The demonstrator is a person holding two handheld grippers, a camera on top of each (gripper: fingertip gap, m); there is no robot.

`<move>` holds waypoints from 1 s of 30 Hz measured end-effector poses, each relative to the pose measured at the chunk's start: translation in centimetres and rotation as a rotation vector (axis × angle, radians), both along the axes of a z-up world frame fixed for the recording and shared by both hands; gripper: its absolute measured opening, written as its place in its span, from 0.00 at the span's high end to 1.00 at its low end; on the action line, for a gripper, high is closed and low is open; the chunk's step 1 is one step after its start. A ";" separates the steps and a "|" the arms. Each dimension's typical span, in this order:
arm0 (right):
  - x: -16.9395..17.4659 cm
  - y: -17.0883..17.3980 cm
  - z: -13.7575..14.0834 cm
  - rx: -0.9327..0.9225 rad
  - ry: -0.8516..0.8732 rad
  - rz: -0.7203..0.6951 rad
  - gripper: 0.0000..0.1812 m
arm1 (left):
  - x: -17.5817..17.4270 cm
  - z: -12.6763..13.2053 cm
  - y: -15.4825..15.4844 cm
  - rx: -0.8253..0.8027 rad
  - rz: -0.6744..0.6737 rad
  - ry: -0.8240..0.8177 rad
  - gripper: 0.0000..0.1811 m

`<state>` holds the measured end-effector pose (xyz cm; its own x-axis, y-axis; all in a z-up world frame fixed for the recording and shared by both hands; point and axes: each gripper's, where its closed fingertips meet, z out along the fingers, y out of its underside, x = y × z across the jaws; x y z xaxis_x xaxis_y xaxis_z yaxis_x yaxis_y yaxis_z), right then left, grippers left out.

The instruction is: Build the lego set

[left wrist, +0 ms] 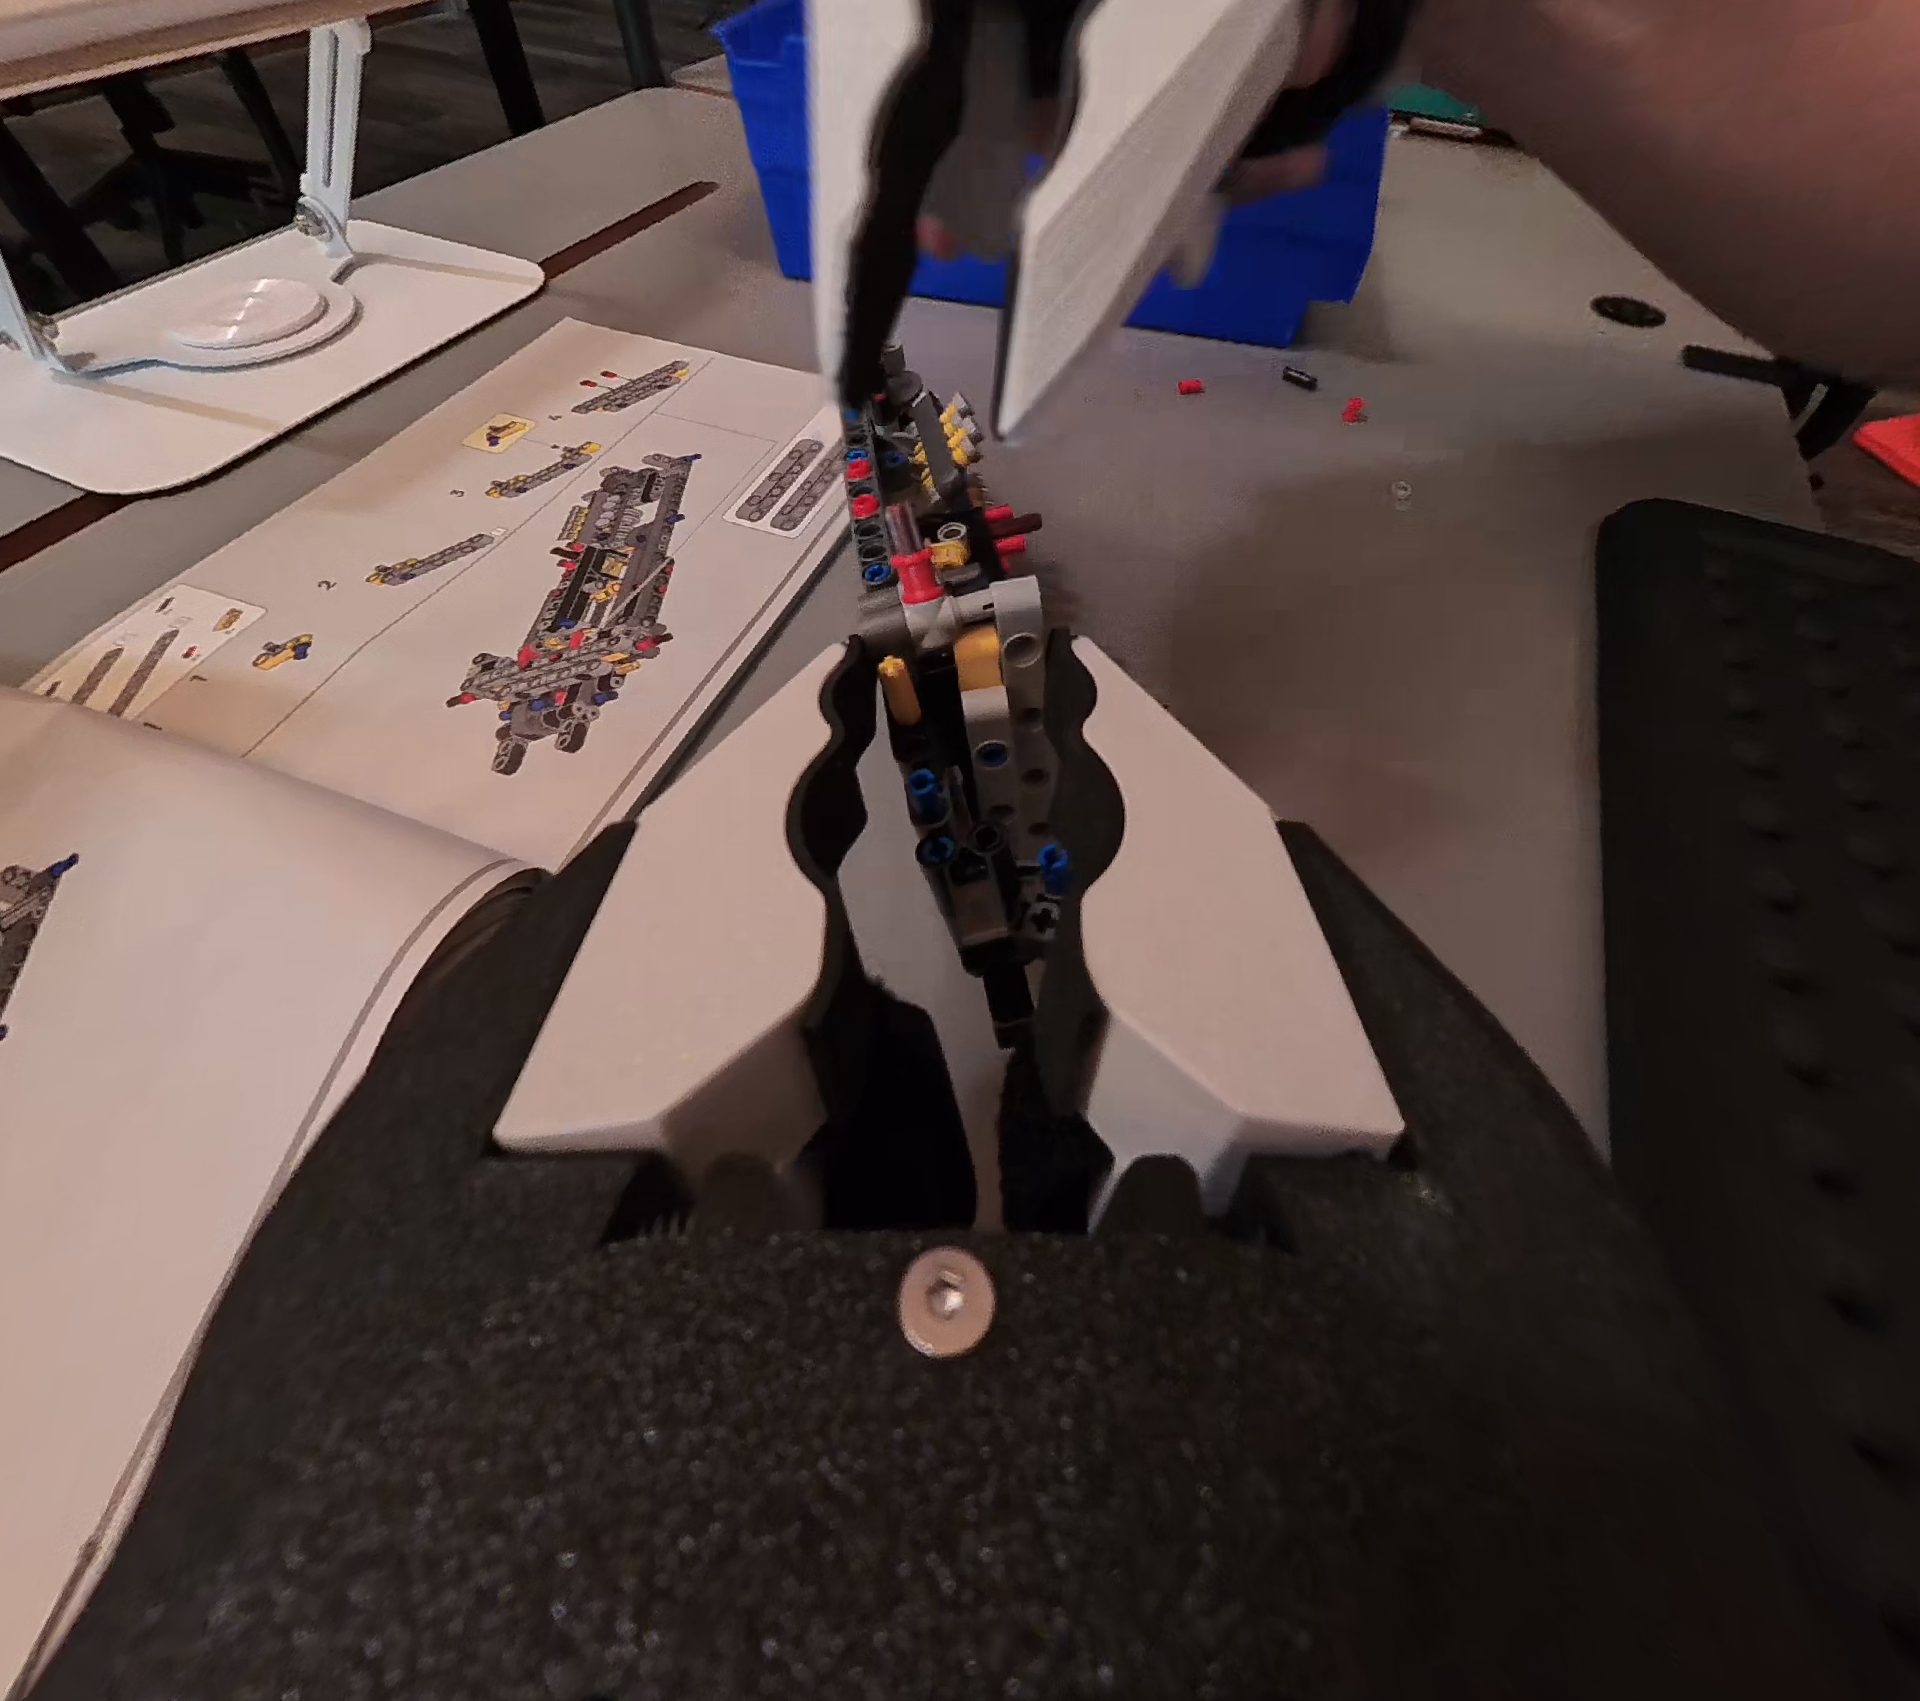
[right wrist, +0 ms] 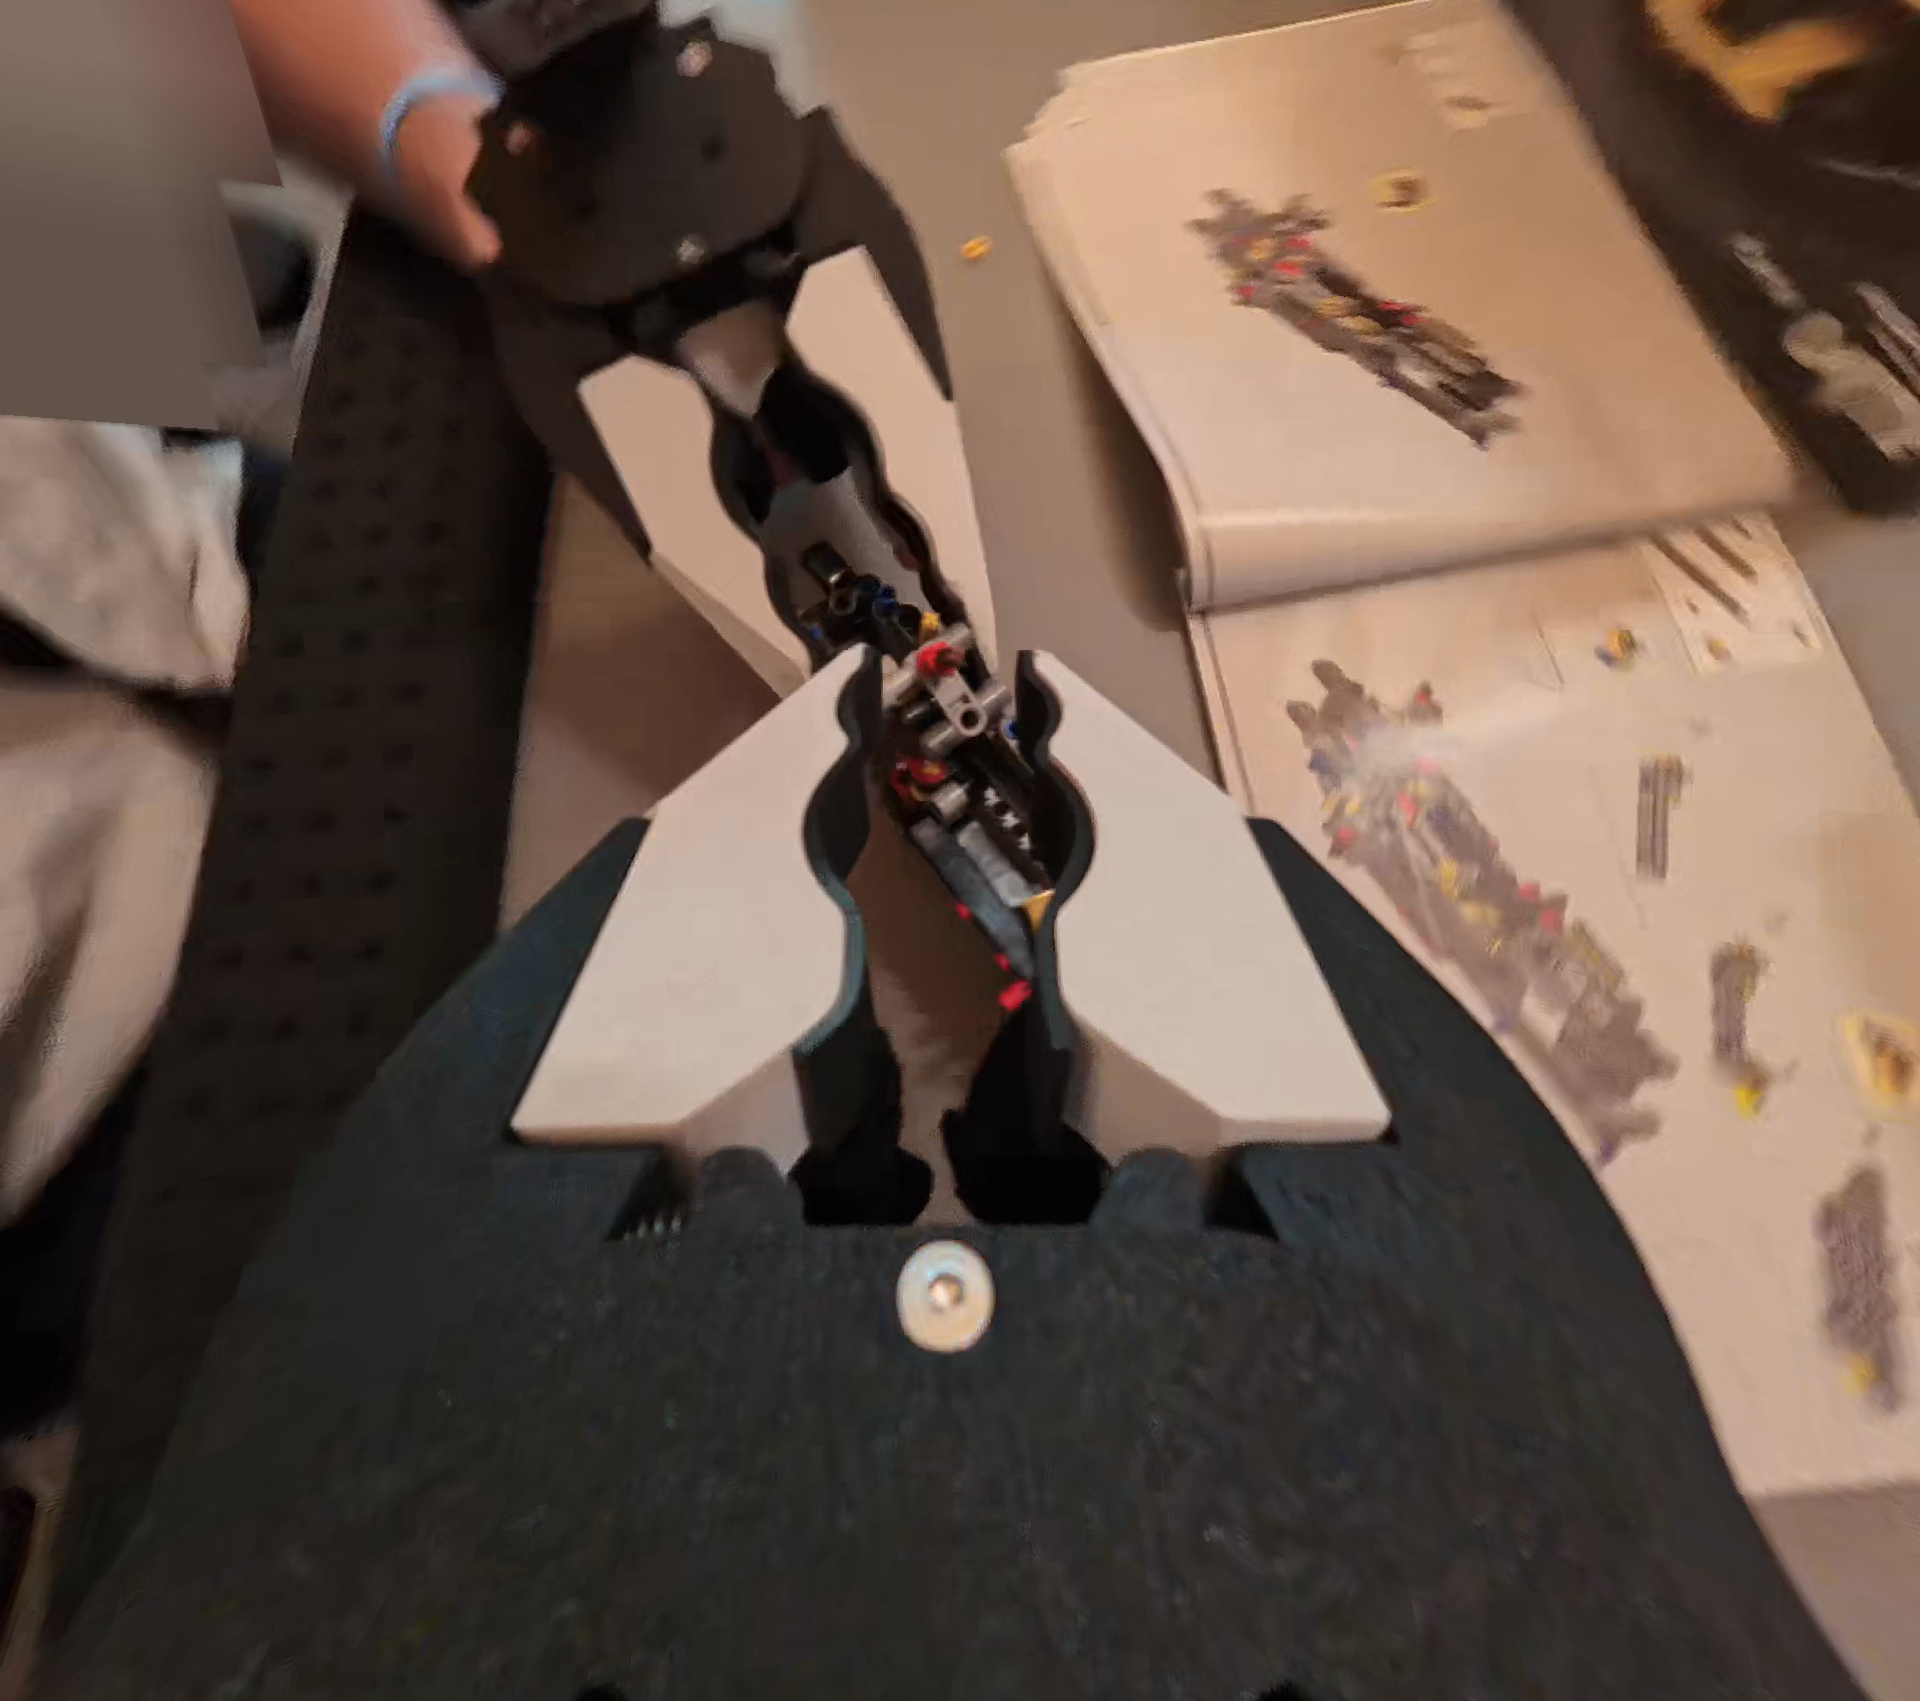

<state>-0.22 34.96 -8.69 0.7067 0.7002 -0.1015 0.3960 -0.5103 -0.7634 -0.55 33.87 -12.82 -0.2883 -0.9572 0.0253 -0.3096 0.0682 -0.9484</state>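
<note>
One long lego assembly (left wrist: 940, 602) runs down the middle of the frame, and two grippers are in view, the left gripper (left wrist: 961, 649) low and the right gripper (left wrist: 920, 415) high. Upper right on the bench (left wrist: 1299, 612) lie three loose pieces: two red pins (left wrist: 1192, 386) and one black pin (left wrist: 1299, 377). One blue bin (left wrist: 774, 124) sits at upper centre, one open instruction booklet (left wrist: 436, 602) at left, and one white stand (left wrist: 270, 321) at upper left.

The right gripper (right wrist: 948, 664), white-fingered on a black body, clamps one end of a long grey-and-black lego beam assembly (right wrist: 961, 778) with red and blue pins. Toward eleven o'clock the left gripper (right wrist: 894, 623) grips its far end. At two to four o'clock an open paper instruction booklet (right wrist: 1351, 446) lies on the grey table (right wrist: 1039, 41).
</note>
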 end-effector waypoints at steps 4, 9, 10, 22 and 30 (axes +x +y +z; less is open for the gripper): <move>-0.5 -1.4 -2.0 -0.008 0.088 -0.391 0.88 | 0.1 0.0 0.2 -0.014 0.031 0.011 0.83; -1.9 -2.1 -2.5 -0.001 0.275 -0.669 0.89 | 0.0 0.0 -0.1 0.006 0.052 0.011 0.83; -1.7 -2.0 -2.5 0.018 0.269 -0.709 0.92 | 0.0 0.0 -0.1 0.011 0.060 0.013 0.83; -2.1 -2.7 -2.1 -0.002 0.401 -0.783 0.95 | -0.2 0.1 -0.7 0.124 0.084 -0.003 0.83; -1.6 -2.5 -3.0 -0.019 0.359 -0.787 0.96 | -0.2 0.1 -1.0 0.185 0.081 -0.011 0.83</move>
